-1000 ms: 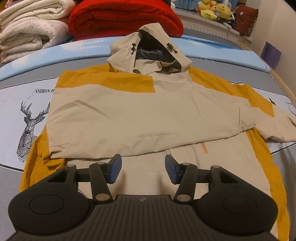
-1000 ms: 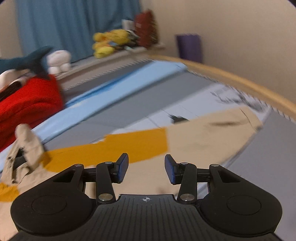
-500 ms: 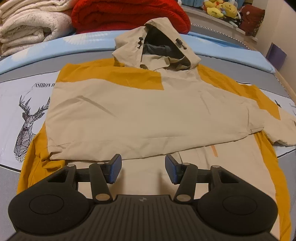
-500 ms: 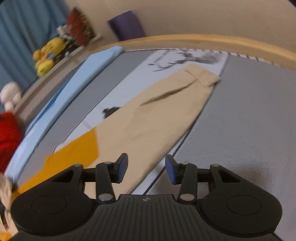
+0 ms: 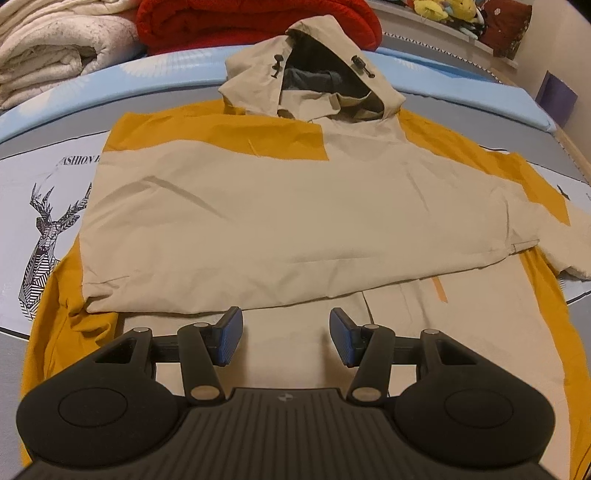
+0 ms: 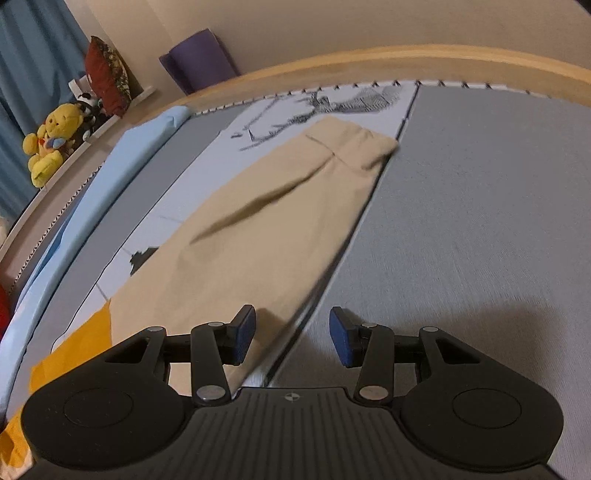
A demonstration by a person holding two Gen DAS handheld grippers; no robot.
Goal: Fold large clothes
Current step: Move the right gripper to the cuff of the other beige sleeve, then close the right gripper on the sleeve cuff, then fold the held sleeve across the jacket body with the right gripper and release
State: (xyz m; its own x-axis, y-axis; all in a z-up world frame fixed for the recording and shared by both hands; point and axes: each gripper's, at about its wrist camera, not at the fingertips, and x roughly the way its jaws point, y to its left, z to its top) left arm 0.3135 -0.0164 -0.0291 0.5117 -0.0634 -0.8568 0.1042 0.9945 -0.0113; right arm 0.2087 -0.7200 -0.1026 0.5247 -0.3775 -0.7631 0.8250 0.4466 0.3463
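Both grippers are hovering with jaws apart and nothing between the blue ribbed pads. Left gripper (image 5: 286, 338) is hanging over the lower body of the jacket (image 5: 295, 214), near the bed's (image 6: 480, 221) closest edge, its black fingers framing bare beige cloth. Right gripper (image 6: 291, 338) is hanging over the lower edge of the outstretched sleeve (image 6: 280, 218), one pad above the beige fabric and the other above the grey bedspread.

Thin, faintly creased beige shell with mustard-yellow panels is making up the jacket, which is lying flat on the bed. One sleeve is lying folded across the chest in a wide beige band, just beyond the left gripper's pads. Its long axis is running away from the left gripper, hem nearest and hood (image 5: 314, 74) farthest, the hood standing open with a dark lining and two black toggles. The other sleeve is stretching out sideways, a long tapering strip ending in a cuff (image 6: 354, 146) toward the bed's wooden rim (image 6: 406, 59).

Past the hood, a red blanket (image 5: 258, 22) and cream blankets (image 5: 59, 44) are sitting stacked, soft and bulky. A yellow plush toy (image 6: 51, 142) is sitting on a ledge beside blue curtains.
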